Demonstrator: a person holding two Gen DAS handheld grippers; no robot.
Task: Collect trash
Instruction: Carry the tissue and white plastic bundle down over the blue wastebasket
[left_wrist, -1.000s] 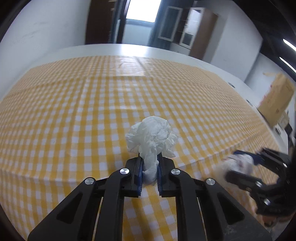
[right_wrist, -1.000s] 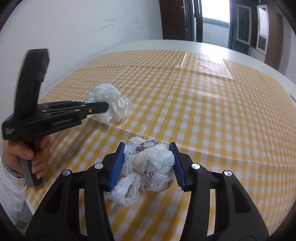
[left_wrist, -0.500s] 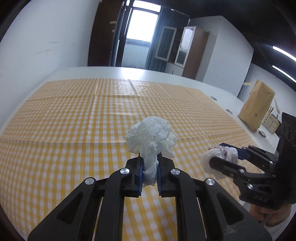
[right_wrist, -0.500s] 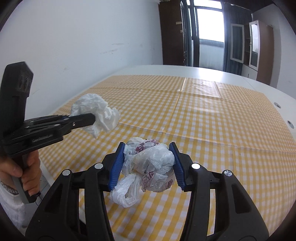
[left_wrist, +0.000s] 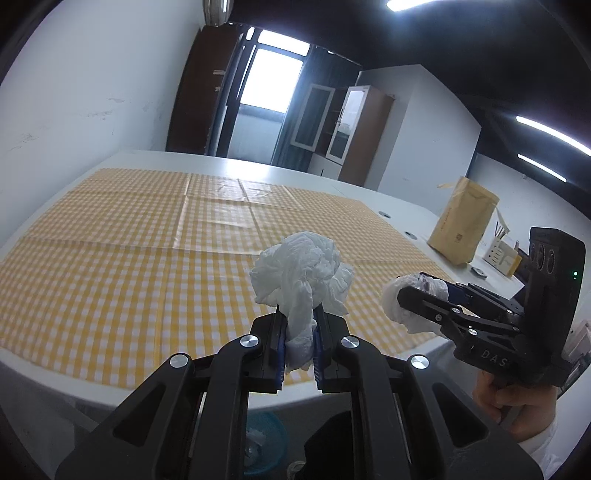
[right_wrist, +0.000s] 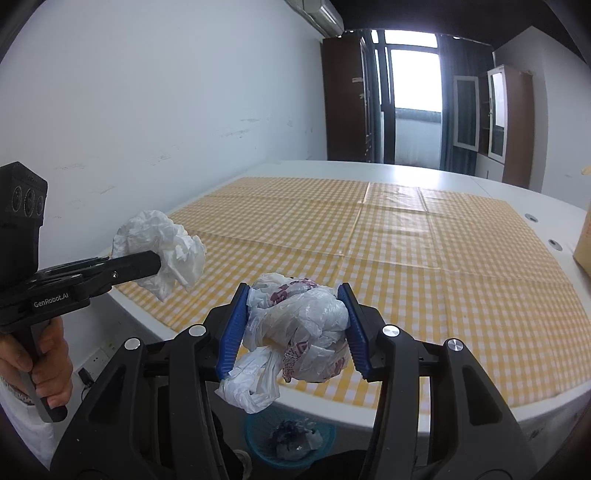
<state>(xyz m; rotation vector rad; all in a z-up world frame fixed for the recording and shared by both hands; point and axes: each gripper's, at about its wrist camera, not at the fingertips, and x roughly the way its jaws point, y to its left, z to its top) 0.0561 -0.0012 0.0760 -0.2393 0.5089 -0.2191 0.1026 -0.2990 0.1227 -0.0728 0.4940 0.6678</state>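
Observation:
My left gripper (left_wrist: 298, 334) is shut on a crumpled white paper wad (left_wrist: 301, 275), held in the air off the table's near edge; it also shows in the right wrist view (right_wrist: 160, 247). My right gripper (right_wrist: 293, 328) is shut on a crumpled plastic bag with purple print (right_wrist: 299, 325), also held in the air in front of the table edge; the bag shows in the left wrist view (left_wrist: 406, 302). A blue trash basket (right_wrist: 290, 441) with scraps in it stands on the floor right below both grippers and shows in the left wrist view (left_wrist: 264, 443).
The white table carries a yellow checked cloth (left_wrist: 147, 240). A brown paper bag (left_wrist: 461, 221) and small items stand at the table's far right. Cabinets and a window are behind. A wall runs along the left.
Both grippers have pulled back and risen off the table with their trash. The table edge and the blue basket on the floor have come into view below.

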